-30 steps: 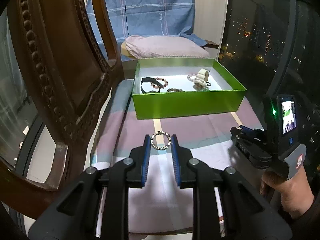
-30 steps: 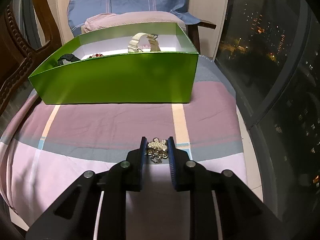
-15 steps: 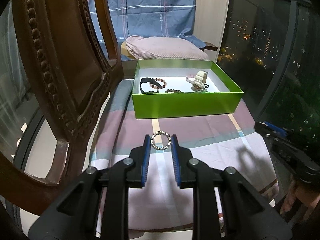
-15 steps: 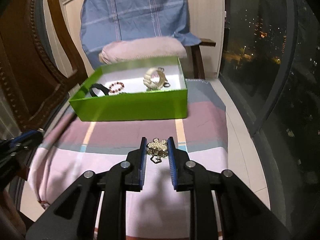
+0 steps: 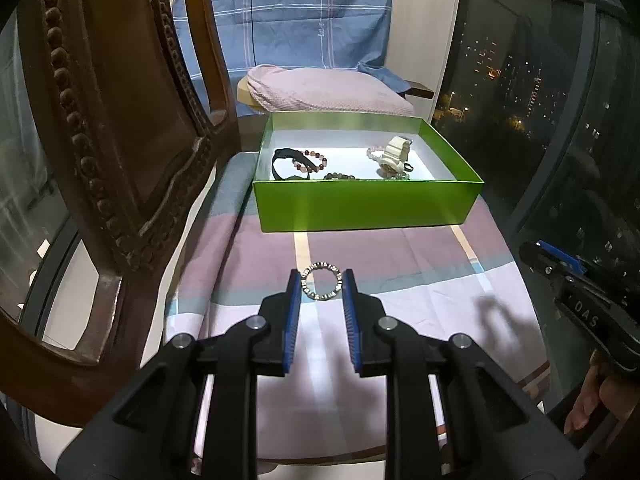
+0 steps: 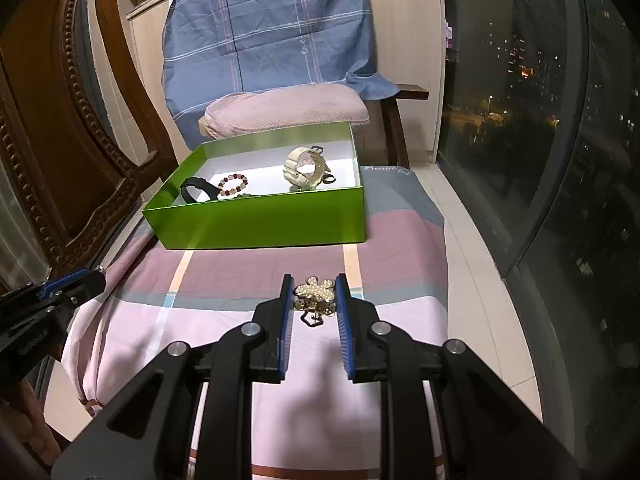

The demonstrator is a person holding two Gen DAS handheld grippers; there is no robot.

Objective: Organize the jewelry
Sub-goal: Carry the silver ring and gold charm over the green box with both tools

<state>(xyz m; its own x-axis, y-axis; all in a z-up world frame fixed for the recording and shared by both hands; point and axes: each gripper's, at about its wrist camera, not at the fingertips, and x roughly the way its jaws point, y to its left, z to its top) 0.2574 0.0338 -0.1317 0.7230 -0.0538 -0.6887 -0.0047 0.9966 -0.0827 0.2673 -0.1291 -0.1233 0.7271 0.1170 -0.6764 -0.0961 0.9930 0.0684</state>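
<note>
My left gripper (image 5: 321, 289) is shut on a small beaded ring bracelet (image 5: 321, 286), held above the striped cloth. My right gripper (image 6: 312, 296) is shut on a pearl and gold brooch (image 6: 314, 295), also held above the cloth. A green open box (image 5: 366, 204) stands farther back; it also shows in the right wrist view (image 6: 260, 222). Inside it lie a black band (image 5: 285, 163), a red bead bracelet (image 5: 310, 161), a dark bead strand (image 5: 340, 176) and a cream watch (image 5: 394, 155). The right gripper appears at the left view's right edge (image 5: 576, 288).
A carved wooden chair back (image 5: 100, 128) stands close on the left. A pink cushion (image 5: 324, 90) and a blue checked cloth (image 5: 288, 12) sit behind the box. A dark window (image 6: 560, 140) runs along the right. The striped cloth (image 6: 248, 320) ends near me.
Both grippers have lifted and drawn back from the box, each keeping its piece. The box looks smaller and farther, and more of its inside shows.
</note>
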